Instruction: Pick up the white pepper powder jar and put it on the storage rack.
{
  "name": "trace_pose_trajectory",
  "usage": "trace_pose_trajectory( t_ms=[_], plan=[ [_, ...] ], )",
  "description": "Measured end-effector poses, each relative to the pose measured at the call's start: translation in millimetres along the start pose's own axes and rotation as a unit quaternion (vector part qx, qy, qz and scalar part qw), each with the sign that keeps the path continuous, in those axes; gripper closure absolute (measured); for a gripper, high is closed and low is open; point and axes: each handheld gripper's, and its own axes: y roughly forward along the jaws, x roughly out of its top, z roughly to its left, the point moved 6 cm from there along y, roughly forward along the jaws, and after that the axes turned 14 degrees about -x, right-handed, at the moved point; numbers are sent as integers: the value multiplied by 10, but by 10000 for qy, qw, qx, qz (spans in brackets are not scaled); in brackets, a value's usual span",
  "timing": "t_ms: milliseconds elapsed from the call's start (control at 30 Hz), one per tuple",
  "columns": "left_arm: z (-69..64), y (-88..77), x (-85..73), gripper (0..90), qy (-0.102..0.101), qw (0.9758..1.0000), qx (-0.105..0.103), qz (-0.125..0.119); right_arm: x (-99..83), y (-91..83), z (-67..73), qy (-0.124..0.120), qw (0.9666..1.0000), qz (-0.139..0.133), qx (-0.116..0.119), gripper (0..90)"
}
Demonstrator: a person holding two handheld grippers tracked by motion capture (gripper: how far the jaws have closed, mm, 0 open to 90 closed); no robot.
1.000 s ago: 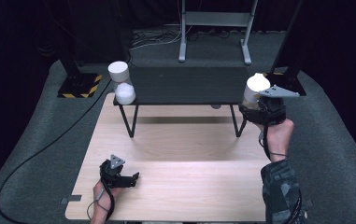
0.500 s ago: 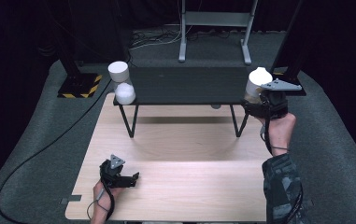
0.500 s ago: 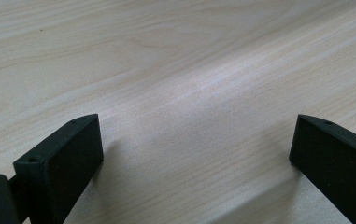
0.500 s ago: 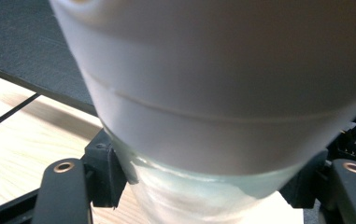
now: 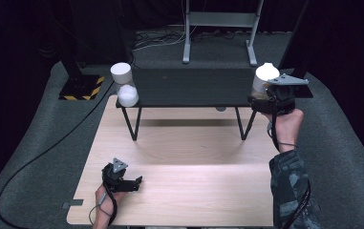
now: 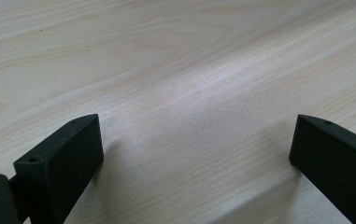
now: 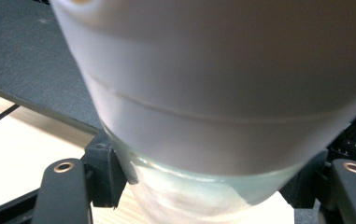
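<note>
Jar-holding is the business of the right gripper (image 5: 265, 98), which is raised at the right end of the dark shelf (image 5: 189, 88) that stands on thin legs across the far part of the wooden table (image 5: 194, 157). Its jaws are pinched on the clear lower body of a white-lidded jar (image 5: 264, 78), and in the right gripper view that jar (image 7: 222, 93) looms very close, its broad white lid above and the glassy part squeezed between the two black jaws, the shelf's dark top off to the left behind it. At the shelf's left end stand two more white containers, a cylinder (image 5: 121, 73) just behind and a rounder one (image 5: 127, 95) in front, close together. Well away from the shelf, near the table's front edge on the left side, the left gripper (image 5: 134, 183) rests low over the wood in the person's hand; in the left gripper view its jaws are spread wide with bare tabletop (image 6: 180, 93) between them, gripping nothing.
</note>
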Motion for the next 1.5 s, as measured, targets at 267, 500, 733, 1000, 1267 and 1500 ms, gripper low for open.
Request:
trace_pose_trajectory(
  t_ms=[267, 500, 733, 1000, 1267, 1500],
  plan=[
    [0, 0, 0, 27, -2, 10000, -1, 0, 49, 123, -17, 29, 10000, 78, 1, 303],
    [2, 0, 0, 27, -6, 10000, -6, -1, 77, 224, -57, 89, 9998, 152, -40, 303],
    [2, 0, 0, 27, -7, 10000, -5, -3, 79, 325, -73, 151, 9997, 210, -11, 303],
    [2, 0, 0, 27, -4, 10000, -6, 2, 59, 470, -54, 195, 9993, 312, 35, 303],
    [2, 0, 0, 27, -9, 10000, -6, -2, 40, 592, -54, 273, 9989, 370, 42, 303],
    [5, 1, -1, 27, -16, 10000, -19, -11, 5, 677, -79, 400, 9984, 408, 54, 303]
  ],
)
